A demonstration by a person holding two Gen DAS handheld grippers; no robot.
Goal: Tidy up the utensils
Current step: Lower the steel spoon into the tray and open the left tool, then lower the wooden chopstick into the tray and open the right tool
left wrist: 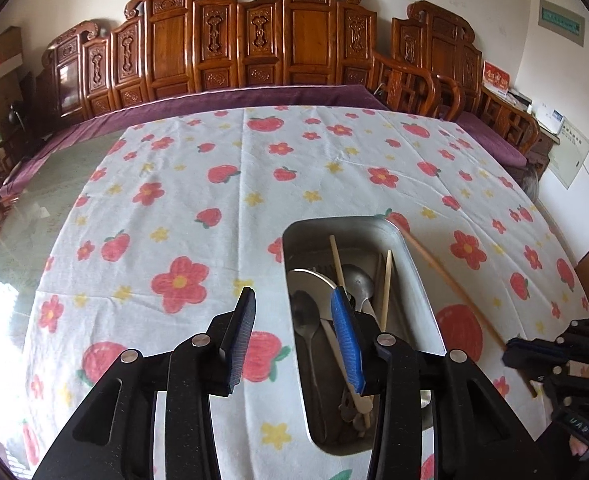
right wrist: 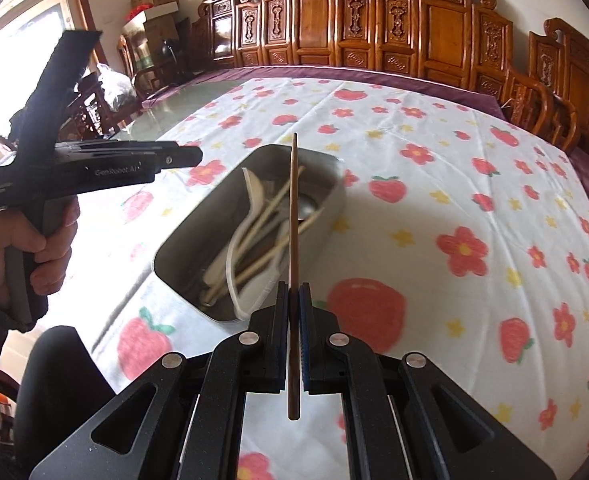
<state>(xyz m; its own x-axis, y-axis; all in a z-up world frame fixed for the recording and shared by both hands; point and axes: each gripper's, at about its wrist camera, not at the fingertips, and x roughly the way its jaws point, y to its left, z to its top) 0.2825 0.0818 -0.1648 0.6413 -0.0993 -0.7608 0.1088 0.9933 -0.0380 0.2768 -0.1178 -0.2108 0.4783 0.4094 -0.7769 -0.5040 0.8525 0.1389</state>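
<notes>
Step in hand: the right gripper [right wrist: 293, 300] carries one brown chopstick [right wrist: 294, 216] above the table, its tip over the tin [right wrist: 336, 184]; judged, this is the carry to the tin.
Right gripper: pads pressed together on the chopstick, which runs straight up between them, with a short tail sticking out behind the pads.
Left gripper: the left gripper [left wrist: 292, 334] has its jaws spread, with nothing between them; one finger [left wrist: 346, 336] hangs over the tin's left rim, the other over the cloth.
Left hand: in the right wrist view the hand [right wrist: 34, 248] grips the left tool's handle, off the table's left side.
Tin: a metal tin sits on the flowered cloth [left wrist: 182, 208], toward the table's near edge, right of the middle in the left wrist view.
Contents: pale chopsticks, metal spoons [left wrist: 306, 320] and a white spoon [right wrist: 250, 196] lie mixed in the tin.
Chopstick from the left view: it slants across the tin's right rim toward the right gripper at the frame's right edge; whether it touches the rim cannot be told.
Progress: most utensils seem gathered already; no other loose piece shows on the cloth.
Next move calls for: lowering the chopstick lengthwise along the tin, tip first, so it lies beside the pale ones, then parting the pads.
Watch for: a stick set crosswise would perch on the rim and roll off.
</notes>
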